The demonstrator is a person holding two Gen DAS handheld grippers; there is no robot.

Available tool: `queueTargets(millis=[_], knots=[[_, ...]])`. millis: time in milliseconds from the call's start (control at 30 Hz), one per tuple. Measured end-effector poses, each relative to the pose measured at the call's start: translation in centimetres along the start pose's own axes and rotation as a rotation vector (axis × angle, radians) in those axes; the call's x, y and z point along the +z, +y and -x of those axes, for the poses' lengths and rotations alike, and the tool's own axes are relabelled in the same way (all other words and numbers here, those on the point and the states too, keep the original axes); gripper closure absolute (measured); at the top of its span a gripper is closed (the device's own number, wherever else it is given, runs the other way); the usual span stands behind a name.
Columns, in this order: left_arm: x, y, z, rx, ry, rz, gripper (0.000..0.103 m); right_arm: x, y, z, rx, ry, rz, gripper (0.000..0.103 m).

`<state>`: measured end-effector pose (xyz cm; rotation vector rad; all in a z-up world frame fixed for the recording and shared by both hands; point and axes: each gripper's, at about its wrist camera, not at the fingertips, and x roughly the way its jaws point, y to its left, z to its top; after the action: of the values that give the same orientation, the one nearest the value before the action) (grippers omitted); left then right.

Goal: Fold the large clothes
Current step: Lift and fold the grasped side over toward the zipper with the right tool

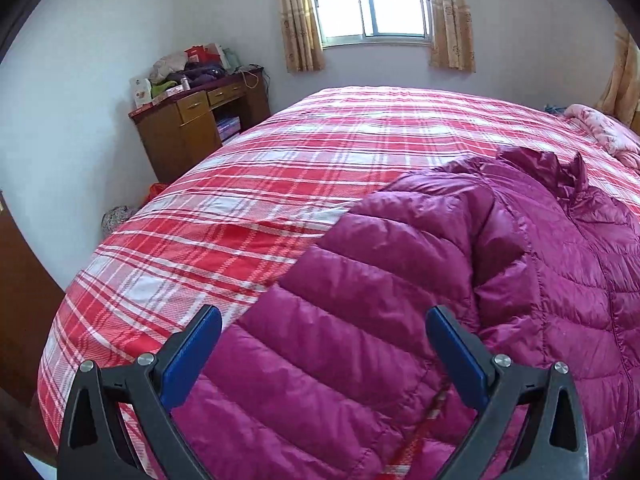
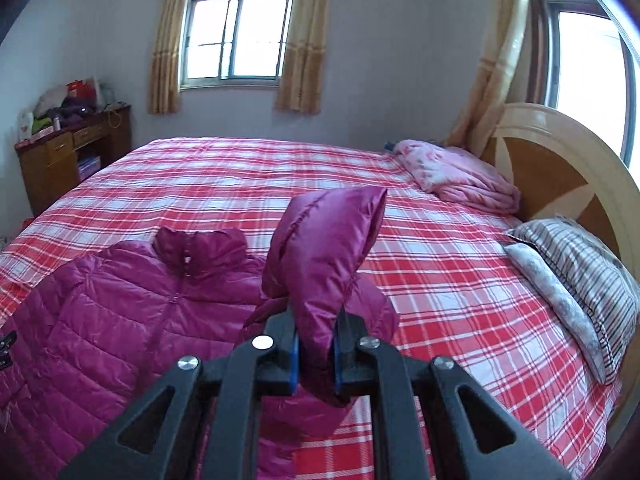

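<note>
In the left wrist view, our left tongs (image 1: 324, 354) stand wide apart, hovering just over the magenta down jacket (image 1: 460, 300), with nothing pressed between the blue pads (image 1: 192, 360). The jacket lies spread on the red plaid bed (image 1: 240, 184), its near sleeve (image 1: 360, 280) running back toward us between the fingers and the collar (image 1: 560, 172) farther off to the right. The pads do not appear to touch the quilted fabric, though we cannot be sure at the lower edge.

In the right wrist view, our right tongs (image 2: 315, 354) are clamped on the jacket's other sleeve (image 2: 328, 248), which stands up out of the pads in a puffy fold, lifted clear of the bed. The body of the jacket (image 2: 100, 312) rests flat to the left, zipped front up, collar (image 2: 200, 252) pointing toward the far window. A pink blanket (image 2: 460, 176) and a striped pillow (image 2: 580, 280) sit well apart at the headboard end.

We judge that we are at the first fold: bringing one sleeve across the chest. The next move calls for carrying the lifted sleeve over the zip line and laying it flat without dragging the body. The left tongs should then close on the near sleeve; slippery, springy down may puff back open.
</note>
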<state>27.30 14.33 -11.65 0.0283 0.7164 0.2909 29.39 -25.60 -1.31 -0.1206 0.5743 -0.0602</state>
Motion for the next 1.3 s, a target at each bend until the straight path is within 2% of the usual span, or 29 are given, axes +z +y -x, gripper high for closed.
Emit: queueTargets(millis=[233,533,933,1200,1300], knots=[[-0.1,4.6,-1.4,0.056,0.034,0.082,0.001,-0.6,5.8,-1.2,0.090,0.023,0.129,0.089],[-0.5,7.7,-2.2,0.116,0.053,0.117,0.001,-2.0,11.8,-3.8,0.163,0.065,0.230,0.089],[-1.4,9.8,-2.9,0.183,0.089,0.122,0.001,-4.5,16.2,-7.1,0.209,0.103,0.260,0.089],[-2.0,9.4,-3.4,0.206,0.106,0.096,0.001,-5.9,18.0,-8.5,0.228,0.131,0.262,0.089],[-2.2,9.3,-3.6,0.215,0.108,0.093,0.001,-6.2,18.3,-8.8,0.244,0.143,0.251,0.083]])
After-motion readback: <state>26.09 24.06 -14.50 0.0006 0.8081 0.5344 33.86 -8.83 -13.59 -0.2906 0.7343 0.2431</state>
